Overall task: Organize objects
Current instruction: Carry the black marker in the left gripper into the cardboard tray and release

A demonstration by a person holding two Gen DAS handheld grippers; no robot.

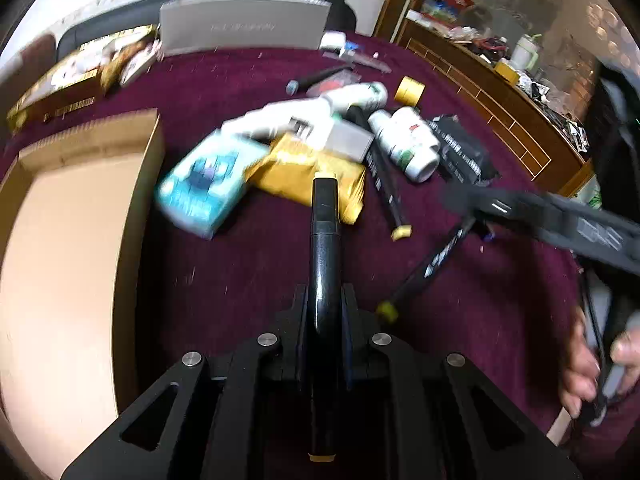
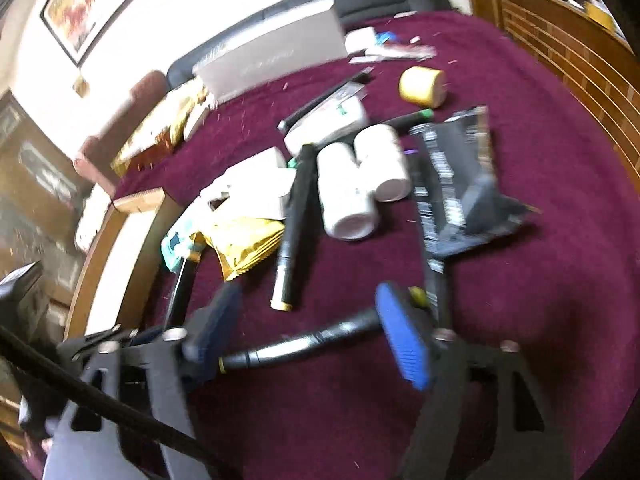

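My left gripper (image 1: 325, 312) is shut on a black marker with yellow ends (image 1: 325, 240), held lengthwise above the maroon cloth. A pile lies ahead: a teal box (image 1: 200, 184), a yellow pouch (image 1: 316, 176), white bottles (image 1: 408, 144), a black packet (image 1: 460, 148) and more black markers (image 1: 390, 196). My right gripper (image 2: 308, 336) is open, its blue pads (image 2: 402, 340) either side of a black marker (image 2: 296, 346) lying crosswise on the cloth. The right gripper also shows blurred in the left wrist view (image 1: 540, 216). An open cardboard box (image 1: 68, 248) stands at the left.
A grey flat box (image 1: 244, 24), a gold package (image 1: 80, 72) and a yellow tape roll (image 1: 409, 90) sit at the back of the table (image 1: 240, 272). A wooden cabinet (image 1: 500, 108) stands at the right. The cardboard box also shows in the right wrist view (image 2: 116, 264).
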